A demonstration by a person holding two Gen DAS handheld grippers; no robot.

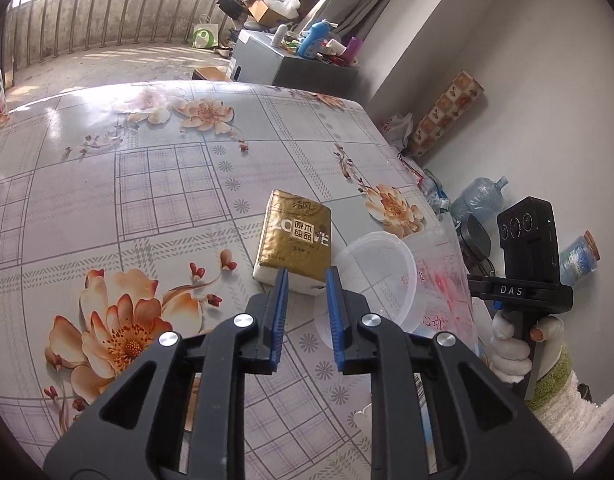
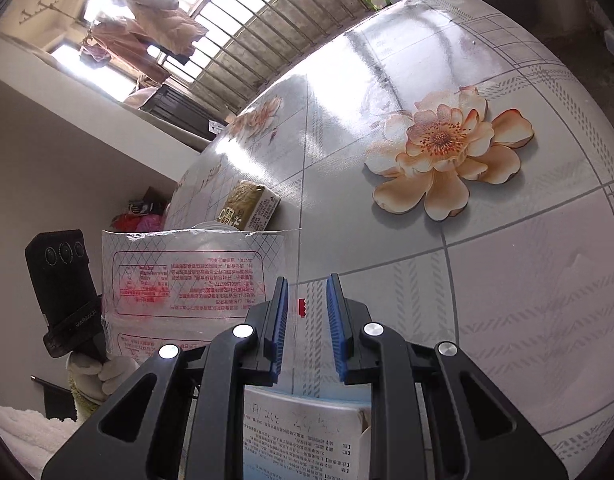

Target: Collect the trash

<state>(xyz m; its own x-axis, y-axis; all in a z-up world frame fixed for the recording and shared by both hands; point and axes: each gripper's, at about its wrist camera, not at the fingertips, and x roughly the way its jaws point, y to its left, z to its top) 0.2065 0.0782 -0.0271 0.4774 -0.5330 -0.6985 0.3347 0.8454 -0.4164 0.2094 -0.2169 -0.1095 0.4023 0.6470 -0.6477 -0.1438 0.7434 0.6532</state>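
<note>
My left gripper (image 1: 307, 272) hangs over the floral table (image 1: 107, 200), its jaws a little apart with nothing between them. Just past its tips lies a gold tissue pack (image 1: 295, 236), and a clear round plastic lid (image 1: 379, 276) sits to the right of the pack. A clear plastic bag with red print (image 1: 443, 276) stands at the table's right edge. In the right wrist view the bag (image 2: 179, 276) fills the left. Its edge runs between the slightly parted jaws of my right gripper (image 2: 307, 280), near the left pad. A white printed box (image 2: 303, 436) lies under that gripper.
A gloved hand (image 1: 507, 356) holds the right gripper's handle beyond the table edge. On the floor by the wall are a water jug (image 1: 479, 196) and a corked jar (image 1: 579, 256). A grey cabinet (image 1: 291, 60) crowded with bottles stands behind the table, by the balcony railing.
</note>
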